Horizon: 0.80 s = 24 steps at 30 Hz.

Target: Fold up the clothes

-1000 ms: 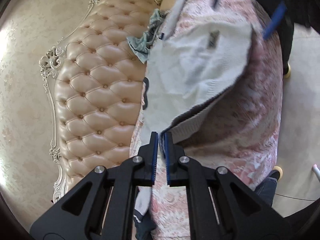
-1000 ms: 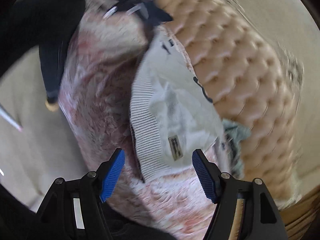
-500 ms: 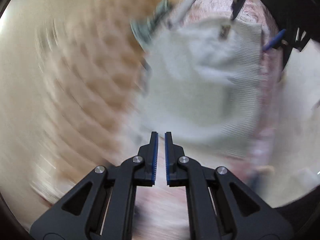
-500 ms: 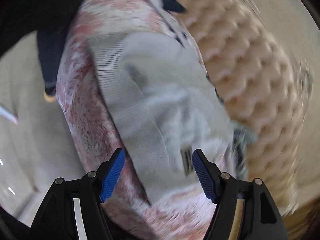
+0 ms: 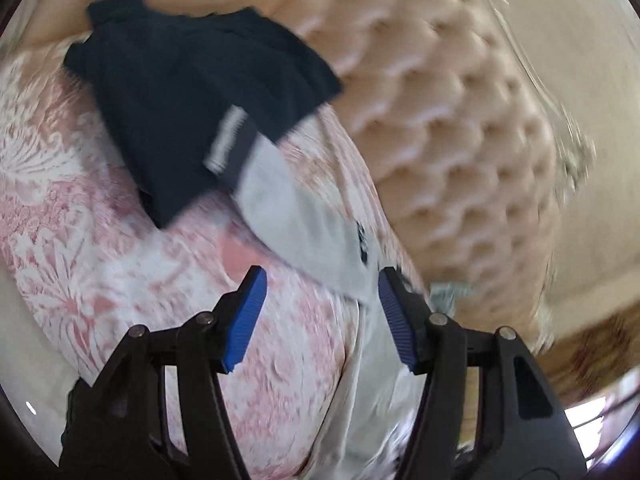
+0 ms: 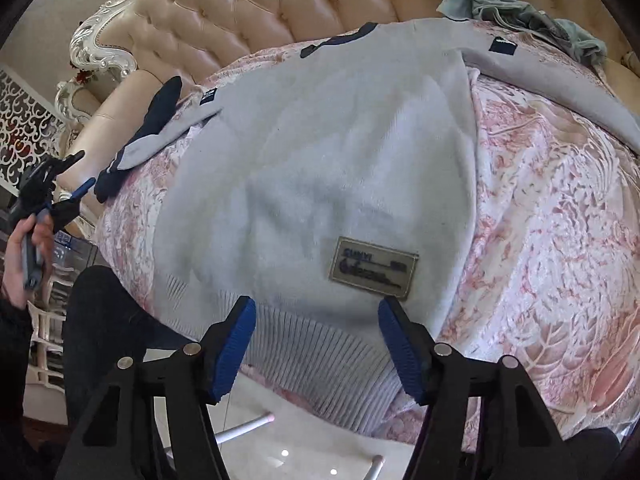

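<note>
Sweater (image 6: 320,168), pale grey knit, lies spread flat on a pink and white patterned cover (image 6: 552,240) over a tufted beige sofa (image 6: 248,12). Its ribbed hem (image 6: 320,352) hangs at the near edge of the cushion, and a tan rectangular patch (image 6: 374,266) sits just above that hem. 1 sleeve (image 6: 560,76) stretches out to the right side of the right wrist view; the other sleeve (image 6: 160,136) runs left and ends in a dark navy cuff (image 6: 116,176). A crumpled grey-green garment (image 6: 520,12) lies against the sofa back beyond the right sleeve. The right gripper (image 6: 318,344) hovers at the hem with its 2 blue pads spread wide, holding nothing. The left gripper (image 5: 322,320) also has its pads wide apart and empty; in its blurred view the navy cuff (image 5: 192,120) and the grey sleeve (image 5: 304,224) lie ahead of it on the cover, next to the tufted backrest (image 5: 460,140). At the far left of the right wrist view a hand (image 6: 24,256) holds that left tool's handle, and a dark trouser leg (image 6: 104,320) stands beside the sofa edge.
</note>
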### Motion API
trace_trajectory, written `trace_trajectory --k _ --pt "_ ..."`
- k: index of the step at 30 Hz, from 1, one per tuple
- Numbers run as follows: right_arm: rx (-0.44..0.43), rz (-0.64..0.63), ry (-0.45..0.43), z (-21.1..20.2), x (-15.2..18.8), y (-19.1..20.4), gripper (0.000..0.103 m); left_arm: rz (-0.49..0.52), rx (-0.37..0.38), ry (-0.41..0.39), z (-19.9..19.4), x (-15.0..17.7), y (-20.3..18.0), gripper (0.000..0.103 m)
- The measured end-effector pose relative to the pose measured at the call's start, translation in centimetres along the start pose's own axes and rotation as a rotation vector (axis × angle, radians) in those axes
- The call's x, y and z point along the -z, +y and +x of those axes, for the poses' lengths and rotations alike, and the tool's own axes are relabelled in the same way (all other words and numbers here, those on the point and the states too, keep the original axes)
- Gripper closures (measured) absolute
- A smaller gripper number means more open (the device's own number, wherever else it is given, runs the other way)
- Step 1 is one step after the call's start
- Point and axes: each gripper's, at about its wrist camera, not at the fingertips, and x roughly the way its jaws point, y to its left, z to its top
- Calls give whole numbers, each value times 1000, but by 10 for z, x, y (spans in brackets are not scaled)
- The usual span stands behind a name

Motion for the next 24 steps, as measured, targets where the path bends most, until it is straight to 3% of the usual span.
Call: trace_trajectory --k 4,8,12,14,16,17,18,19,21,24 --pt "20 12 3 0 2 2 40 -100 -54 -11 19 -21 24 43" --pt "38 46 -3 -4 2 -2 38 -136 -74 -24 37 -24 35 43" --pt "6 66 -130 -33 -3 4 38 -123 -83 -31 55 -29 35 43" --pt "-64 79 -243 -48 -14 12 35 -123 -88 -31 63 -32 37 43" --pt "-173 97 -375 -61 -28 23 24 -102 -110 -17 72 -36 38 76" --pt "-259 104 -452 -62 -37 30 20 -83 -125 -7 76 -39 38 98" --pt "-329 103 -519 -57 -49 40 19 -75 -122 -8 76 -40 37 98" --pt "-327 81 -543 -45 -63 55 19 -67 -119 -8 76 -42 35 98" --pt "-236 -9 -532 -19 -90 90 19 -27 -117 -13 71 -44 25 98" --pt "-73 -334 -464 33 -119 164 19 52 -93 -21 62 -51 -5 98"
